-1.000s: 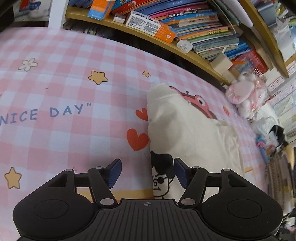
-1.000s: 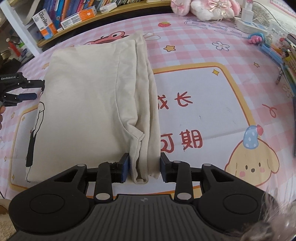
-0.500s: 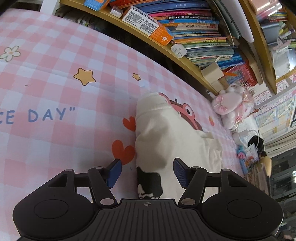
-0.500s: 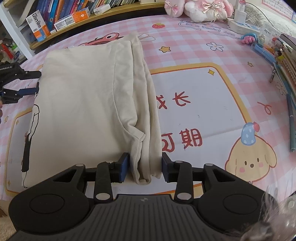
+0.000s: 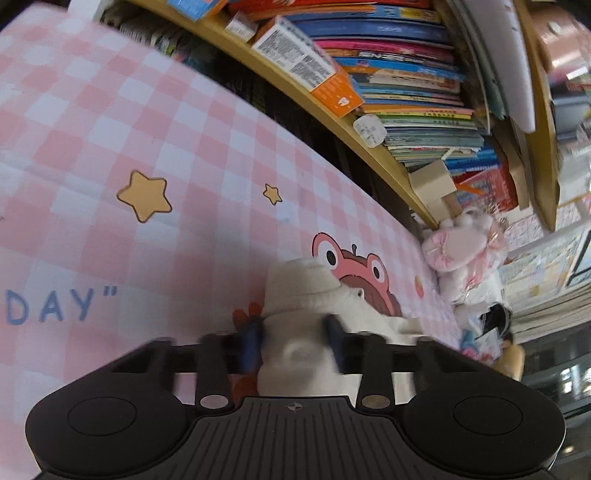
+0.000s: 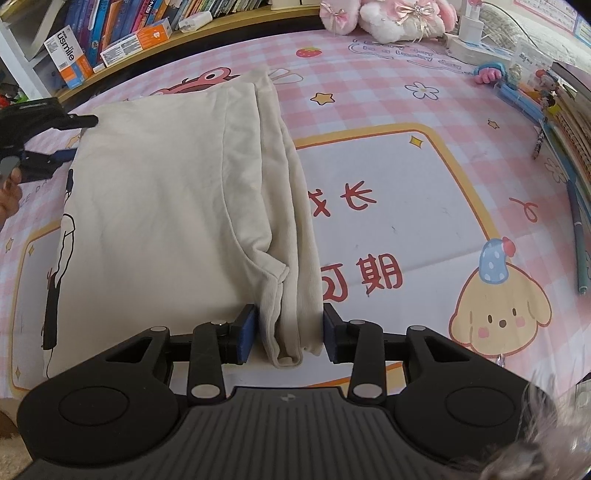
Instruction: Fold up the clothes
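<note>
A cream garment [image 6: 162,206] with a black cartoon print lies folded on the pink checked mat [image 6: 388,88]. Its thick folded edge runs toward my right gripper [image 6: 288,334], whose blue pads stand on either side of the bunched end, close to the cloth. In the left wrist view, my left gripper [image 5: 295,341] has the garment's far corner [image 5: 299,295] between its blurred pads, which have drawn in on the cloth. The left gripper also shows in the right wrist view [image 6: 55,147] at the garment's far left edge.
A wooden shelf [image 5: 332,110] with books and boxes borders the mat. Pink plush toys [image 6: 388,18] sit at the back. Pens and stationery [image 6: 554,122] lie along the right edge. The mat's printed yellow-framed panel [image 6: 406,192] lies right of the garment.
My left gripper moved forward onto the garment's corner and its pads narrowed from wide open onto the cloth. The right gripper stayed at the folded end.
</note>
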Tool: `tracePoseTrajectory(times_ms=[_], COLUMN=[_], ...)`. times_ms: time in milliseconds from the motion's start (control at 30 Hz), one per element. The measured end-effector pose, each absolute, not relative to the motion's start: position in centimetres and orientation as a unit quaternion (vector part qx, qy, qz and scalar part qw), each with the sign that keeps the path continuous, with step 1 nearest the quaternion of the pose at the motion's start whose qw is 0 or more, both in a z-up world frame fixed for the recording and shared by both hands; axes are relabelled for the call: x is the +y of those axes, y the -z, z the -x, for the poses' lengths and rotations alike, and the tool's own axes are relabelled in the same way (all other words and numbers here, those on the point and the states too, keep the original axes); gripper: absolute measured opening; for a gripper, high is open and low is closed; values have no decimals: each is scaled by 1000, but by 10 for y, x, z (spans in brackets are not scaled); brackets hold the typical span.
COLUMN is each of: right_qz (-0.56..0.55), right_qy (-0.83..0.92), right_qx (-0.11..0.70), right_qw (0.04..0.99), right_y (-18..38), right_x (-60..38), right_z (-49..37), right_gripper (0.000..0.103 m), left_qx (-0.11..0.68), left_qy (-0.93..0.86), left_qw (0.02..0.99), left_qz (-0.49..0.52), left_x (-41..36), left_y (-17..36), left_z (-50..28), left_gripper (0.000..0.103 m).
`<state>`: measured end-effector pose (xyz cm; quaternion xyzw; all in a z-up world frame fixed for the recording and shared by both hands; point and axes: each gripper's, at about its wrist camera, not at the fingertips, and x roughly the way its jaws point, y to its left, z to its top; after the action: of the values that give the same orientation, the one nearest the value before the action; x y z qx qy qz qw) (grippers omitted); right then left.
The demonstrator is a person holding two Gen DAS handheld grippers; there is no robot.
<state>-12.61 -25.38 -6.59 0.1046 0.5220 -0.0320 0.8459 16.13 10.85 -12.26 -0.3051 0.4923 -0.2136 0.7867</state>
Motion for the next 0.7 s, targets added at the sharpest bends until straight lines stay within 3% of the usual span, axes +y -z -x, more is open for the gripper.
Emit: tracePoseTrajectory(times_ms=[33, 133, 300, 500, 700], right_qz=[-105, -103, -98, -95, -96], right_qy=[32, 33, 36, 42, 46], right_qx=[522, 522, 523, 529, 528], right_qw=[846, 846, 846, 842, 842], right_y=[66, 66, 66, 66, 66], right_x=[-254, -253, -248, -246, -245], right_z=[126, 126, 125, 122, 121], right_gripper=[35, 36, 41, 42, 42], left_qx=[484, 416, 454, 472, 474], left_qy=[222, 267, 248, 233, 254], left_qw=[795, 843, 818, 804, 801], left_qz=[289, 210, 252, 278, 264], left_x=[106, 91, 98, 111, 112], left_y=[118, 86, 106, 120, 121], left_z=[-160, -145, -165, -163, -117], left_gripper=[8, 8, 10, 35, 32])
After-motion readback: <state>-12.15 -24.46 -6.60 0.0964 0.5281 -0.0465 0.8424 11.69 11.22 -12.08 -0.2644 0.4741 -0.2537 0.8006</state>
